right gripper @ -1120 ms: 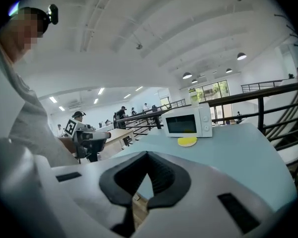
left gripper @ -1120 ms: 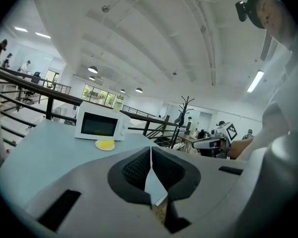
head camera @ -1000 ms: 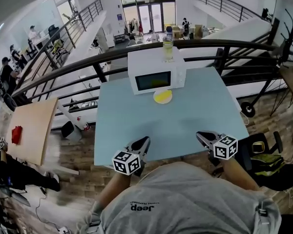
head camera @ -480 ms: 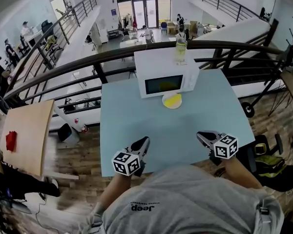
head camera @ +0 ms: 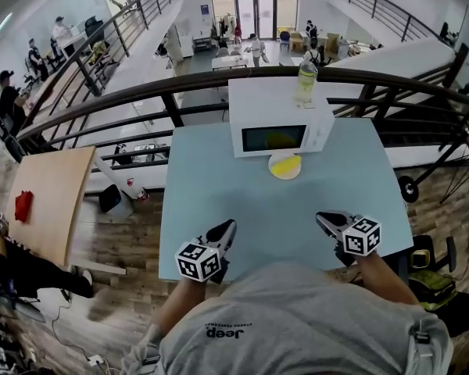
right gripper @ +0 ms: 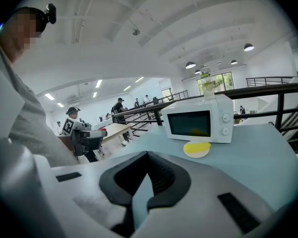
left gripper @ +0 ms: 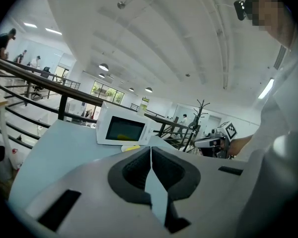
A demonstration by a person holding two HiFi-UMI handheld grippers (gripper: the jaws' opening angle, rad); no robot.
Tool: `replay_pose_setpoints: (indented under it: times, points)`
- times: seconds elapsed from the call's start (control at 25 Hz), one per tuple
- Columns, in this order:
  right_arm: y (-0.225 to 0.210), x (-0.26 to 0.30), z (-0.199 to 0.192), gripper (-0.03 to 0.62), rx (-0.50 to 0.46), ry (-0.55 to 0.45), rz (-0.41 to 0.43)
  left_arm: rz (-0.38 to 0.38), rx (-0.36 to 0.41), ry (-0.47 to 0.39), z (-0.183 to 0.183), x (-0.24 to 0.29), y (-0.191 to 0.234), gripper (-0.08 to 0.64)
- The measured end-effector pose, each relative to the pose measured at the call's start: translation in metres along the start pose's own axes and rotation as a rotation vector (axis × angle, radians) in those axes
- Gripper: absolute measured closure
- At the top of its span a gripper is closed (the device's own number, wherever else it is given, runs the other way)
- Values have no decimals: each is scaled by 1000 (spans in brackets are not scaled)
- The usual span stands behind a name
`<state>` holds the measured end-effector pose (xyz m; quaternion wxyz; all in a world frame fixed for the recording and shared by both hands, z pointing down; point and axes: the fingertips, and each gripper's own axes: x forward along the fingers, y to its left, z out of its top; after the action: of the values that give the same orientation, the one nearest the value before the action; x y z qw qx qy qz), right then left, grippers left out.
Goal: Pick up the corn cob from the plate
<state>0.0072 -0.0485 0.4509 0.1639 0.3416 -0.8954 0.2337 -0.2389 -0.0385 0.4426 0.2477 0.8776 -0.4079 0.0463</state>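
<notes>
The corn cob (head camera: 283, 163) lies on a small plate (head camera: 295, 174) toward the far edge of the pale blue desk (head camera: 211, 186), just in front of the door of a white microwave (head camera: 277, 119). A clear bottle (head camera: 306, 83) with a label too small to read stands on top of the microwave. Both tools hang over the desk's near edge, well apart from the plate. The left tool (head camera: 229, 226) is clenched with nothing between its jaws, and the right tool (head camera: 321, 216) is clenched and empty too. The person's grey shirt (head camera: 313, 311) carries the word "Jeep" (head camera: 225, 332).
</notes>
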Motion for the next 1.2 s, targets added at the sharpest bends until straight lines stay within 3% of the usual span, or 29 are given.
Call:
replay_pose_setpoints:
  times: [0.16,0.28,0.6,0.88,1.04,1.2]
  points:
    - [-34,7,9,577,-3,-7,71,89,4,0,7,18,-2,534]
    - [-73,4,18,577,-3,-16,122,140,-39,0,9,48,-20,534]
    - [-159,2,21,576,8,-35,233,184,-133,34,19,141,-54,534]
    - [-191,32,-13,575,90,-10,194,185,-96,131,7,158,-33,534]
    - [-197,64,-17,575,45,41,122,126,-70,176,-4,171,-3,534]
    - [-197,95,-3,574,-77,100,73,71,-40,195,-5,188,30,534]
